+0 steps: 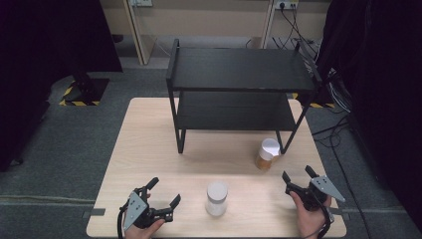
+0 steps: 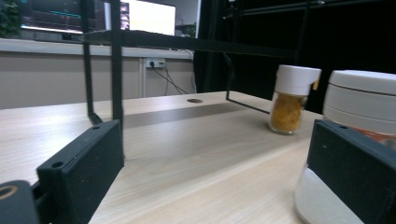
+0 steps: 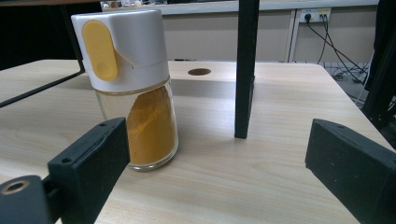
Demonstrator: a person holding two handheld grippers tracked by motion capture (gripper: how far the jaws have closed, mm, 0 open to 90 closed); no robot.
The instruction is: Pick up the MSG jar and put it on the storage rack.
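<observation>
A glass spice jar [image 1: 266,154] [image 2: 292,99] [image 3: 133,88] with a white lid and orange powder stands by the shelf's right front leg. A white-lidded jar [image 1: 217,198] [image 2: 345,140] stands near the table's front middle. My left gripper [image 1: 162,197] [image 2: 215,172] rests open at the front left, the white jar just behind its right jaw. My right gripper [image 1: 299,176] [image 3: 217,168] is open at the front right, the spice jar a short way ahead beyond its left jaw. Nothing is between either pair of jaws.
A black two-tier shelf [image 1: 239,89] [image 2: 116,65] stands at the back of the wooden table [image 1: 149,149]; its front leg [image 3: 246,70] rises right of the spice jar. Grey carpet and cables [image 1: 343,134] surround the table.
</observation>
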